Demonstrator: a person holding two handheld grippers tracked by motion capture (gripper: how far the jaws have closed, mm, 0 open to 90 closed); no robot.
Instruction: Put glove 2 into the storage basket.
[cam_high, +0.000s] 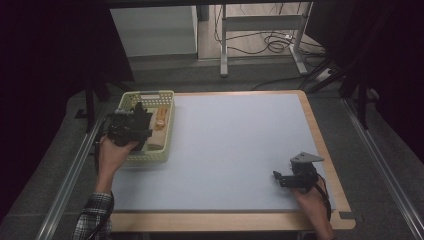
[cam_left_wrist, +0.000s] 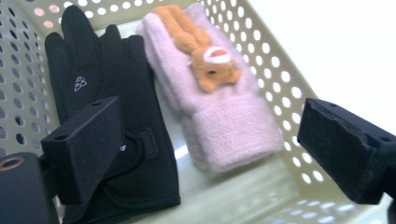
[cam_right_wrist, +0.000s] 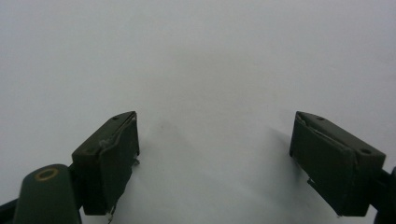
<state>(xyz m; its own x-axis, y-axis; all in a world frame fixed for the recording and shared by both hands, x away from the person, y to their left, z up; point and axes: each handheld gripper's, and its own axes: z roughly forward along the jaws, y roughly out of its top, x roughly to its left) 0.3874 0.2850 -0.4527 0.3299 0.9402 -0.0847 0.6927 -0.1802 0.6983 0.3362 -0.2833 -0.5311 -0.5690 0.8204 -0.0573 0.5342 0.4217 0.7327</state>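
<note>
Two black jaws of the left gripper (cam_left_wrist: 205, 154) are seen spread wide above a pale green perforated basket (cam_left_wrist: 289, 84), with nothing pressed between them. Beneath the left jaw a black glove (cam_left_wrist: 107, 79) is laid flat on the basket floor, fingers pointing away from the camera. Just beside it a pink knitted glove (cam_left_wrist: 224, 121) is laid, an orange plush rabbit (cam_left_wrist: 205, 56) being fixed on its back. In the high view the left gripper (cam_high: 142, 112) is held over the basket (cam_high: 167, 130) at the near-left part of the grey table (cam_high: 235, 145). Well apart, at the near-right corner, the right gripper (cam_high: 277, 179) is held low over the bare tabletop, and its jaws (cam_right_wrist: 215, 158) are likewise seen wide open with nothing between them.
</note>
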